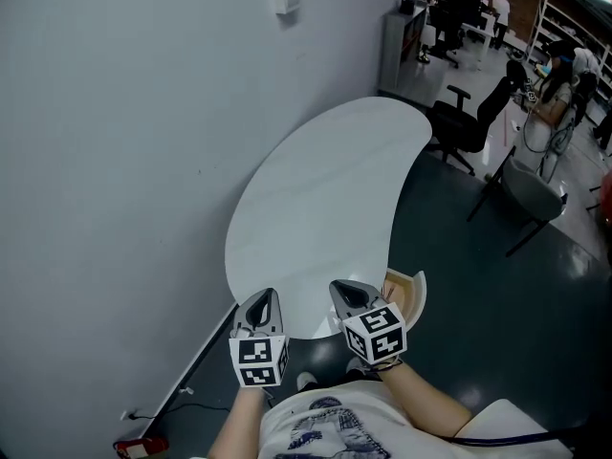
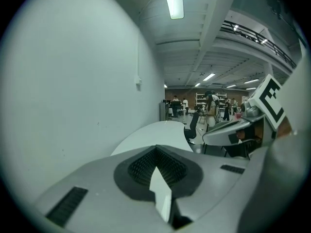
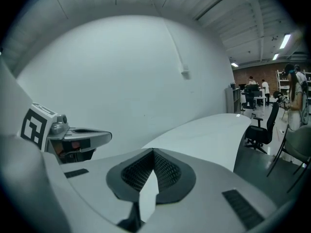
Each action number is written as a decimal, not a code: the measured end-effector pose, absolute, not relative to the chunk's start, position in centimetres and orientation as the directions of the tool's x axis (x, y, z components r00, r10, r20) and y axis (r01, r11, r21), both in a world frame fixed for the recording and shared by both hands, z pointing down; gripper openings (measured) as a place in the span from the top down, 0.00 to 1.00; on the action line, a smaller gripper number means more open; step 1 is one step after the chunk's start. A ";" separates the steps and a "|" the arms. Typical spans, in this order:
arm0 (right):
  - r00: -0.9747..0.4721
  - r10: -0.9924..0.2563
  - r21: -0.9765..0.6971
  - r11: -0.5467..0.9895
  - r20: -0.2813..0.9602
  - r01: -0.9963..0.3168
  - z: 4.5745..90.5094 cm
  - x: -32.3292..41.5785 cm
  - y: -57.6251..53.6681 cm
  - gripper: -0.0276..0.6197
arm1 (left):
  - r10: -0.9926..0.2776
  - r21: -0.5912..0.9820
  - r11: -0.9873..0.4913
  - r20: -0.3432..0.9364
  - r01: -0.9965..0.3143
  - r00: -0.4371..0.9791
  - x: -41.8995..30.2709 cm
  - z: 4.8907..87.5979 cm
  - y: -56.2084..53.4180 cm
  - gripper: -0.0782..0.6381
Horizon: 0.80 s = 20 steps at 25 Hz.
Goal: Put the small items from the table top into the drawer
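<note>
Now | left gripper [image 1: 262, 302]: jaws pressed together, nothing between them, I hold it over the white table's [image 1: 325, 189] near end | right gripper [image 1: 350, 295]: jaws likewise pressed together, nothing pinched | drawer [image 1: 414, 293]: open at the table's near right edge, just beside my right gripper, contents unreadable

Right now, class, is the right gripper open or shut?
Shut. On the right gripper the jaws meet at the tips, nothing between them.

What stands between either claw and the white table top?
Nothing visible. The left claw and right claw, both shut and empty, hang at the near edge of the table top; no small items show on it.
</note>
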State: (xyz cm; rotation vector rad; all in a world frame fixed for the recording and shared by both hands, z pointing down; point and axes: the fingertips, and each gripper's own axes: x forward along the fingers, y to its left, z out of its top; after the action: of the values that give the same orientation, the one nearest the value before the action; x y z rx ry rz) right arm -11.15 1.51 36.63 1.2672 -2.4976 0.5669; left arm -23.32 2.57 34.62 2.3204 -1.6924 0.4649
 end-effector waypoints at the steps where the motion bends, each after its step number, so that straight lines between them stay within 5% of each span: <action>1: -0.571 -0.712 -0.212 0.535 0.409 -0.818 36.3 -11.8 1.9 0.92 | -0.879 0.005 -0.309 0.380 -0.951 0.288 -23.9 34.5 2.9 0.84; 20: -0.520 -0.785 -0.134 0.507 0.338 -0.852 32.3 -17.5 5.8 0.93 | -0.885 0.017 -0.361 0.309 -0.933 0.348 -28.6 31.9 6.0 0.84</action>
State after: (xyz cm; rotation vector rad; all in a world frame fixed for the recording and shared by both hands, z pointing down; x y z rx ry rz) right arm -17.53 5.80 32.31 1.3918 -2.5170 0.4175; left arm -28.60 6.02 31.94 2.4169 -1.6517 0.3678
